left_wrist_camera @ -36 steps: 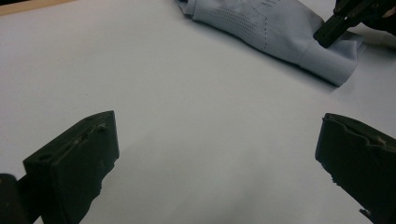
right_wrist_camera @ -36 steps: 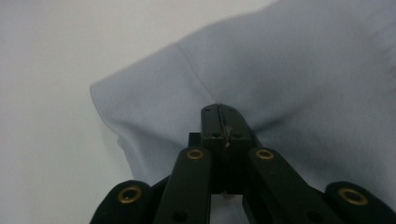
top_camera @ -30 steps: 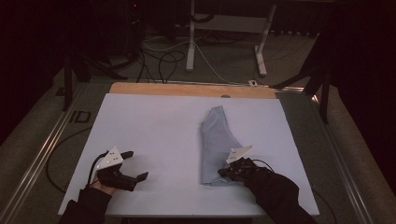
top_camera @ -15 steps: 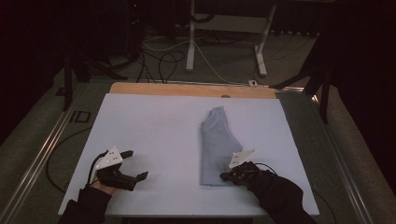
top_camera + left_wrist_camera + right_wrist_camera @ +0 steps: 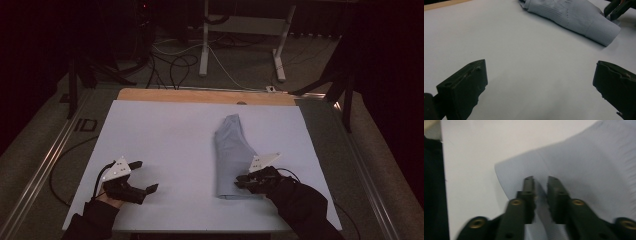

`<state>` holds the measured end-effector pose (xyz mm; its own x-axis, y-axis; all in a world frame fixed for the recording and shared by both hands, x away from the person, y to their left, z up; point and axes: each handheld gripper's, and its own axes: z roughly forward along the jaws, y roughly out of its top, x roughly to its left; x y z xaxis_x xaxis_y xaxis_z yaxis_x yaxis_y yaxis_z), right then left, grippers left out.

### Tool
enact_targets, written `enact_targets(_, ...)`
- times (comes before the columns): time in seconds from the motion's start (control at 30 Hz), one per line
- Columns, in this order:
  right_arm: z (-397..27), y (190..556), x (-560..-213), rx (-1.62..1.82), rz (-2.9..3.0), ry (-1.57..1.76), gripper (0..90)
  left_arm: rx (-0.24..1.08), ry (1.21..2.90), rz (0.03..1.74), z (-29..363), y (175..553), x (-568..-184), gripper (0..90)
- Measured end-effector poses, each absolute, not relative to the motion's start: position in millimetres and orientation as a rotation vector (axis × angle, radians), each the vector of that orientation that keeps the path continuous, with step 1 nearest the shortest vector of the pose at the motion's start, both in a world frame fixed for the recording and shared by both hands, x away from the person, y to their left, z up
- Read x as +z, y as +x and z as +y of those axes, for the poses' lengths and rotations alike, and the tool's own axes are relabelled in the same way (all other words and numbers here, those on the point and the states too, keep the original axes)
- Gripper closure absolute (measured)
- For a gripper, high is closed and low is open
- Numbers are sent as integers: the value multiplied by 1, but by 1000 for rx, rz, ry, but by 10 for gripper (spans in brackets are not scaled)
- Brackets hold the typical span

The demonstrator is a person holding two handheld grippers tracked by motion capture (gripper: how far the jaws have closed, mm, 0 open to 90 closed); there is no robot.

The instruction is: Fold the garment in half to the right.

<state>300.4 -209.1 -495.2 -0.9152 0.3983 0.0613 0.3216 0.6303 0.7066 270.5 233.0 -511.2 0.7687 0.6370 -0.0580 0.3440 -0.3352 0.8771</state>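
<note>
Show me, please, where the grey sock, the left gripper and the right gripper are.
grey sock [image 5: 231, 150]: high view, middle of its body.
left gripper [image 5: 145, 176]: high view, between its open fingertips.
right gripper [image 5: 540, 181]: right gripper view, between fingertips pinching cloth.

The one marking that can be read is a pair of large pale characters on the dark floor strip [image 5: 82, 125] just left of the table's [image 5: 160, 135] far left corner in the high view. They look like "ID", though the dim light makes that uncertain. Nothing else carries legible text, label or number.
</note>
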Motion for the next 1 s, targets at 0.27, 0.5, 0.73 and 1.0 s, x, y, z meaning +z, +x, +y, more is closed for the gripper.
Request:
enact_targets(0.27, -214, 307, -483, 1251, 2714, 597, 266, 363, 1953, 745, 233, 271, -511, 6)
enact_targets(0.5, -222, 313, -480, 1323, 2675, 650, 87, 363, 1953, 743, 234, 271, -511, 6)
enact_targets(0.73, -229, 315, -484, 1294, 2576, 662, 86, 358, 1957, 738, 234, 270, -511, 6)
enact_targets(1.0, -242, 314, -484, 1310, 2513, 729, 86, 360, 1953, 736, 236, 269, -510, 6)
